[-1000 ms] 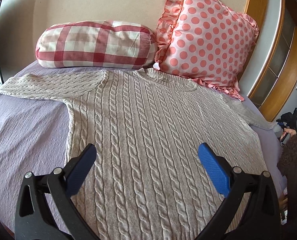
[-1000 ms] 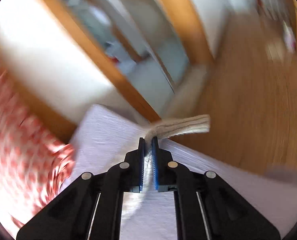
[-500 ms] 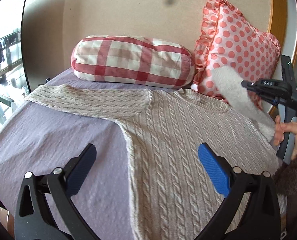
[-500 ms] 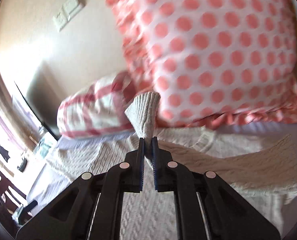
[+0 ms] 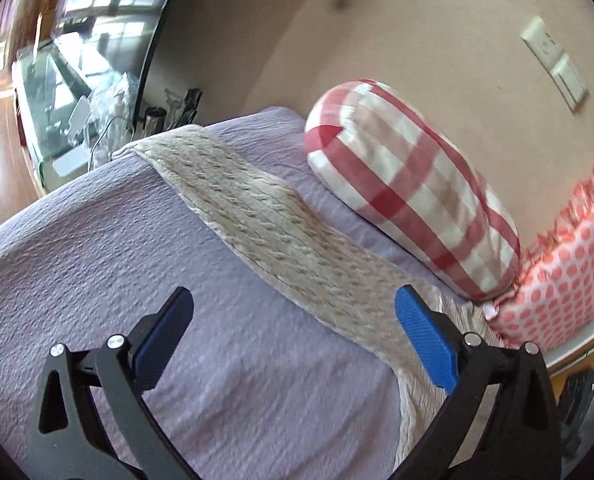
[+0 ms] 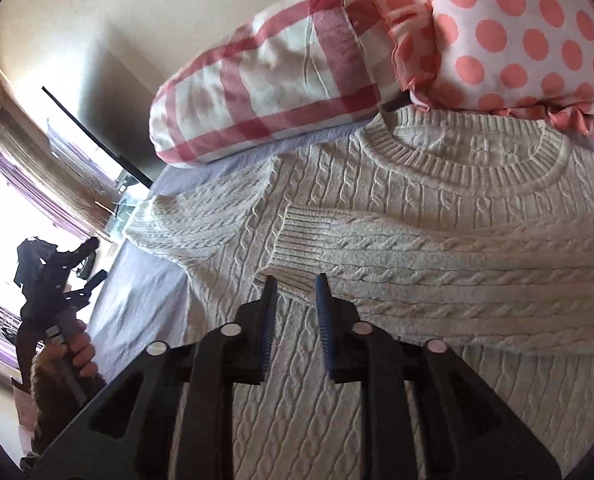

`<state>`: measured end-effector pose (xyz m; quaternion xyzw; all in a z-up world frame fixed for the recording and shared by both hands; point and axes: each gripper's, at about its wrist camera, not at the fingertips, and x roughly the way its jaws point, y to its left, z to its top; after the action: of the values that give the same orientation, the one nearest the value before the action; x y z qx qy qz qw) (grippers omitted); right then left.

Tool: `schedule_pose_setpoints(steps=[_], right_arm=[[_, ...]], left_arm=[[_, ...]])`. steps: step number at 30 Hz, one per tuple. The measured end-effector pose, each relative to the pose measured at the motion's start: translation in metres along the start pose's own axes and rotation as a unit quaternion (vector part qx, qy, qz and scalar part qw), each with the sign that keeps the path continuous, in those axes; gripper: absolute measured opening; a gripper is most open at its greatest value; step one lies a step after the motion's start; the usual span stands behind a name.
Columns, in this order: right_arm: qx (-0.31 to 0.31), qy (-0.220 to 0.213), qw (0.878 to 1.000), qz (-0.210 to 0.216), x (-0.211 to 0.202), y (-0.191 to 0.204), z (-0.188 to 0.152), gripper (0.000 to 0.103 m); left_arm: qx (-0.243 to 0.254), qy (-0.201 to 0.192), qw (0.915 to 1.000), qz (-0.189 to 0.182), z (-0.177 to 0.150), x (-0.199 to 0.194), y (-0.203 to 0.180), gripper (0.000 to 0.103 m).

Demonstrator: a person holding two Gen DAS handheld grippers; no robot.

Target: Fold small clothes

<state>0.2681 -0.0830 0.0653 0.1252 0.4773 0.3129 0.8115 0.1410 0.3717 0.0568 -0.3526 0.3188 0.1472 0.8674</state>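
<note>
A cream cable-knit sweater (image 6: 417, 208) lies flat on the lilac bed cover (image 5: 97, 248). In the right wrist view its right sleeve (image 6: 437, 256) is folded across the chest, cuff toward the left. My right gripper (image 6: 295, 286) is partly open just at that cuff and holds nothing. In the left wrist view the sweater's left sleeve (image 5: 265, 220) stretches out across the cover. My left gripper (image 5: 293, 312) is wide open and empty, above the sleeve near the armpit. The left gripper also shows in the right wrist view (image 6: 69, 280), held by a hand.
A red-and-white checked bolster (image 5: 409, 188) and a pink polka-dot cushion (image 5: 569, 272) lie against the wall at the bed's head. A glass-topped side table (image 5: 57, 92) with clutter stands past the bed's far left edge. The wall carries switch plates (image 5: 557, 64).
My right gripper has carried the right sleeve over the chest, laid it down and opened off the cuff. My left gripper has swung left toward the outstretched left sleeve.
</note>
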Motion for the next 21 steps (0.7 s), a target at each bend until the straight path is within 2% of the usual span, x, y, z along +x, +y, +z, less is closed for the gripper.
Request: schedule_pose_setpoints(steps=[2,3,5,8,10,13,14,15,17,19,21], right_arm=[[-0.008,-0.033,0.999,0.002,-0.028,0.001,-0.004,0.058],[-0.013,-0.045,0.999,0.001,-0.039,0.002,-0.006,0.062],[-0.024,-0.059,0.998,-0.002,-0.059,0.000,-0.012,0.062],[-0.018,-0.069,0.997,-0.004,-0.082,-0.009,-0.017,0.069],[-0.003,-0.092,0.996,0.001,-0.101,-0.021,-0.022,0.075],[0.012,-0.123,0.992,-0.005,-0.126,-0.037,-0.032,0.079],[0.015,-0.129,0.992,-0.009,-0.132,-0.042,-0.035,0.079],[0.018,-0.132,0.991,-0.014,-0.138,-0.047,-0.038,0.079],[0.026,-0.142,0.989,-0.020,-0.150,-0.059,-0.044,0.082],[0.037,-0.160,0.986,-0.027,-0.163,-0.072,-0.048,0.083],[0.053,-0.176,0.982,-0.034,-0.173,-0.087,-0.051,0.083]], left_arm=[[-0.039,0.016,0.9991,0.000,0.017,0.018,0.019,0.086],[-0.054,0.021,0.9983,0.003,0.024,0.026,0.027,0.078],[-0.098,0.028,0.9948,-0.001,0.038,0.040,0.046,0.072],[-0.155,0.014,0.9878,-0.011,0.055,0.052,0.070,0.062],[-0.177,0.010,0.9842,-0.008,0.066,0.059,0.080,0.053],[-0.193,0.012,0.9811,0.005,0.085,0.071,0.093,0.033],[-0.201,0.017,0.9793,0.020,0.089,0.073,0.097,0.012],[-0.205,0.018,0.9781,0.029,0.092,0.072,0.100,0.006],[-0.173,0.001,0.9838,0.047,0.098,0.062,0.084,0.006],[-0.081,-0.028,0.9933,0.078,0.103,0.046,0.035,0.006],[-0.006,-0.045,0.9963,0.073,0.100,0.033,-0.021,0.006]])
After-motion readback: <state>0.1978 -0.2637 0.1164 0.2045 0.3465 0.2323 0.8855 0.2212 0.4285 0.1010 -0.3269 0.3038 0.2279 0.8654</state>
